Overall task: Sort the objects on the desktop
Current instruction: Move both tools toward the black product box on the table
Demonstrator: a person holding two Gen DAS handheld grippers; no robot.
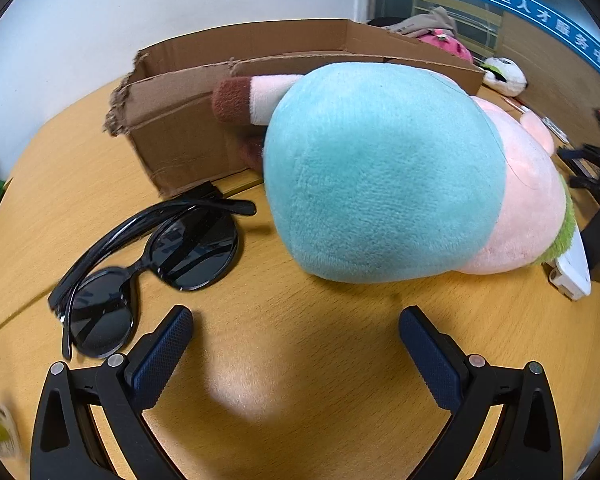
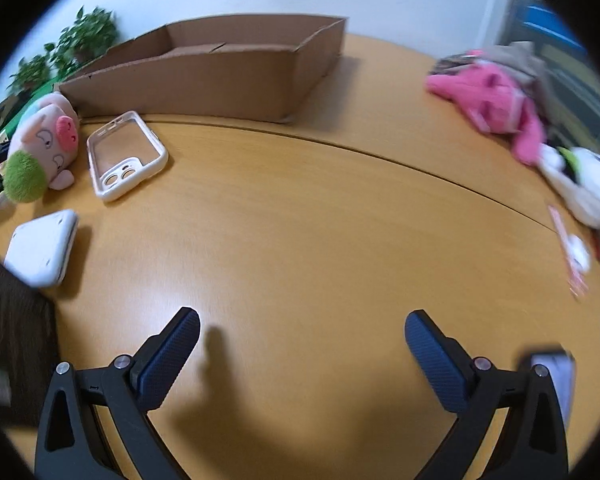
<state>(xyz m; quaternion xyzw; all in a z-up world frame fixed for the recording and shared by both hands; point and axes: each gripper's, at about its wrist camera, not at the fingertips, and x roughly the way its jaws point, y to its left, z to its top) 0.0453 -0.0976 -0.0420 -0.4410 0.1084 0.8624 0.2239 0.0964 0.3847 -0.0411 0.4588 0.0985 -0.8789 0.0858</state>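
In the left wrist view a plush pig (image 1: 384, 172) in a teal outfit lies on the wooden desk just beyond my open, empty left gripper (image 1: 296, 320). Black sunglasses (image 1: 152, 264) lie folded to its left, close to the left finger. A shallow cardboard box (image 1: 188, 136) stands behind them. In the right wrist view my right gripper (image 2: 302, 324) is open and empty above bare desk. The same plush pig (image 2: 44, 148), a clear phone case (image 2: 126, 156) and a white flat device (image 2: 42, 248) lie at the left, before the cardboard box (image 2: 204, 80).
A pink plush (image 2: 488, 100) and a white plush (image 2: 584, 184) lie at the desk's right. Cards and small items (image 2: 572, 256) lie near the right edge. A dark object (image 2: 8, 320) sits at the left edge. Potted plants (image 2: 72, 44) stand behind the box.
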